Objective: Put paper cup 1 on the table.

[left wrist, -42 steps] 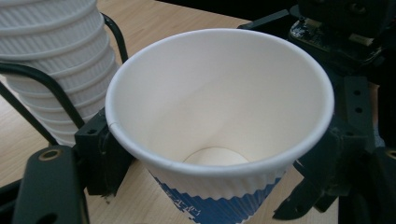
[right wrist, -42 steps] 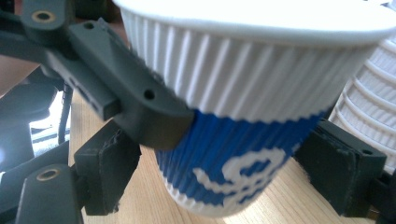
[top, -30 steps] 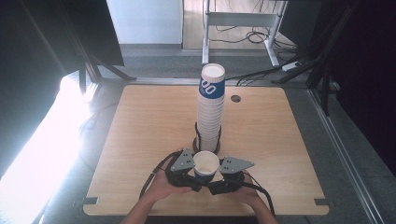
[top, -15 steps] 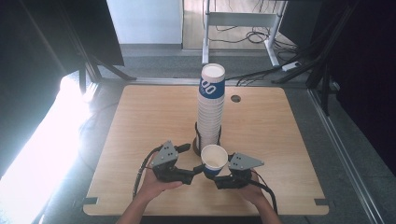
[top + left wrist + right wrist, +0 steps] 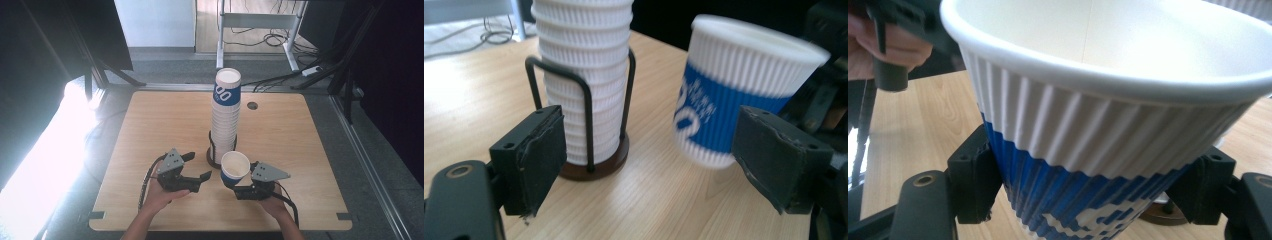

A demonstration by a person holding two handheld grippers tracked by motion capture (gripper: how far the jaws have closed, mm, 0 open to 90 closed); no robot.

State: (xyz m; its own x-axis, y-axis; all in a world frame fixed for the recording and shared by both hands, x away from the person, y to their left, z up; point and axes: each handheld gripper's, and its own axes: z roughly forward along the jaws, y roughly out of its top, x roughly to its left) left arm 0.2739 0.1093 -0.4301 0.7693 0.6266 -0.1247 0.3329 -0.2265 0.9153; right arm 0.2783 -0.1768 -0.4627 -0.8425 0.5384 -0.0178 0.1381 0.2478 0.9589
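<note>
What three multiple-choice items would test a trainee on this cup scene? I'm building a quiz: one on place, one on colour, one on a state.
1. Where does the cup stack stand?
A. in a wire holder mid-table
B. on the floor
C. at the table's left edge

2. What colour is the band on the held cup?
A. red
B. green
C. blue

3. How is the left gripper?
A. shut on the cup
B. open, holding nothing
C. shut on the holder

Key: 1 A, black wire rises round the stack; 2 C, blue below the white ribs; 3 B, its pads stand apart, while the right gripper clamps the cup.
</note>
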